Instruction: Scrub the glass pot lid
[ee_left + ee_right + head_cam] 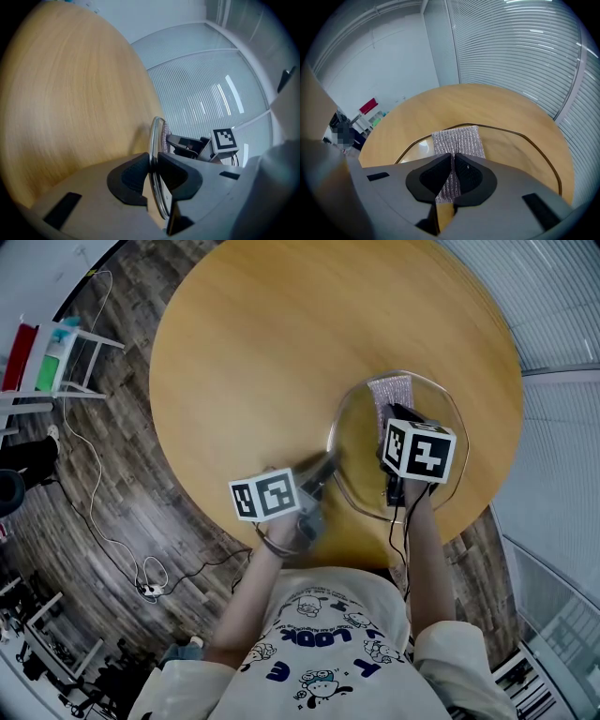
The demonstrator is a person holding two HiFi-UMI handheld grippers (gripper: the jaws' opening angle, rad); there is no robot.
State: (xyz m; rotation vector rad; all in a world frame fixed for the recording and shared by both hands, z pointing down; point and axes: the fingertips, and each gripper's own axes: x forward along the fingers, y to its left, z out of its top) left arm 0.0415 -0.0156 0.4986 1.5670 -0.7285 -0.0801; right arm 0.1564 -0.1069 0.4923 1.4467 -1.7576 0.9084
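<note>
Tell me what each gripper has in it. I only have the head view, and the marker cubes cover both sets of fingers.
Observer: In the left gripper view, the left gripper is shut on the metal rim of the glass pot lid. The rim runs edge-on between its fingers.
Operator: And the right one?
Observer: In the right gripper view, the right gripper is shut on a silvery scrubbing cloth. The cloth sticks out past the fingers and lies over the lid's glass.
</note>
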